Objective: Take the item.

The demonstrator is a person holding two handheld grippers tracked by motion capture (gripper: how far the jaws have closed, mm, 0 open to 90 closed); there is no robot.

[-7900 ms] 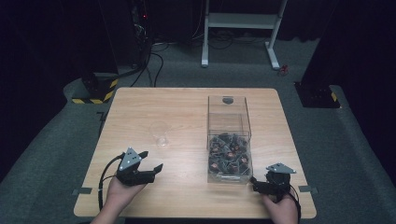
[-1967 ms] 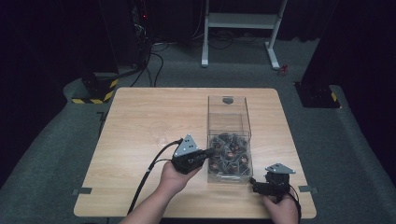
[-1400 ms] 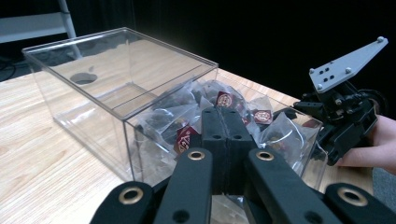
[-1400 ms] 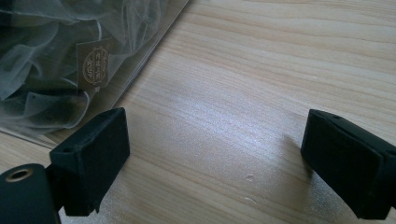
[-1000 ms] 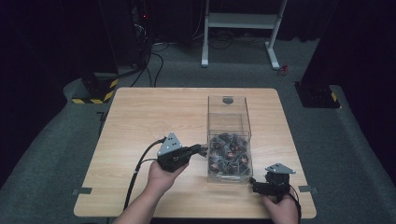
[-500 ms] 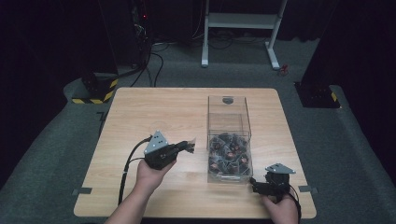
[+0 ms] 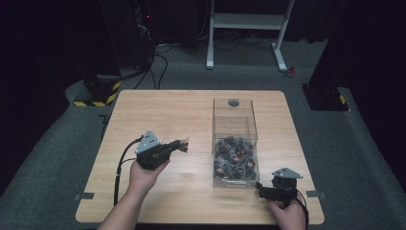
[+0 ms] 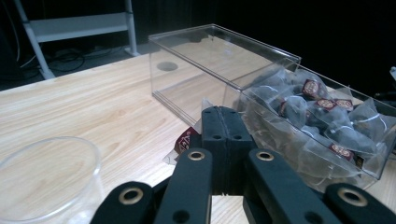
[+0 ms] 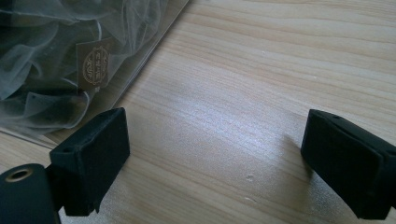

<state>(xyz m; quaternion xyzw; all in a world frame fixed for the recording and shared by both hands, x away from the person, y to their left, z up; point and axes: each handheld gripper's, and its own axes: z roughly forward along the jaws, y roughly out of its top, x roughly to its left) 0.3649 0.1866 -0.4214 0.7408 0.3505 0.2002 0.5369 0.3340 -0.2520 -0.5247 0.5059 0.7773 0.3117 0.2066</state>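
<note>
Overall light: dim room; the table (image 7: 191, 110) is the one lit surface, its surroundings nearly black.
Glare: pale sheen on the wood in the right gripper view.
Focus: high view soft and grainy; near jaws slightly blurred in both gripper views.
Shadows: faint, soft-edged.

The person's left forearm comes in from the bottom edge of the high view and angles up and to the right, the hand wrapped around the body of the left gripper (image 7: 181, 145), which is held above the bench with its grey three-cornered plate on top and its cable looping back along the wrist. Its two black fingers (image 8: 224, 140) point right and are pressed flat together. The right gripper (image 7: 262, 188) sits low at the near right, held by the right hand, its fingers (image 9: 93, 154) spread wide apart just above the bench.
</note>
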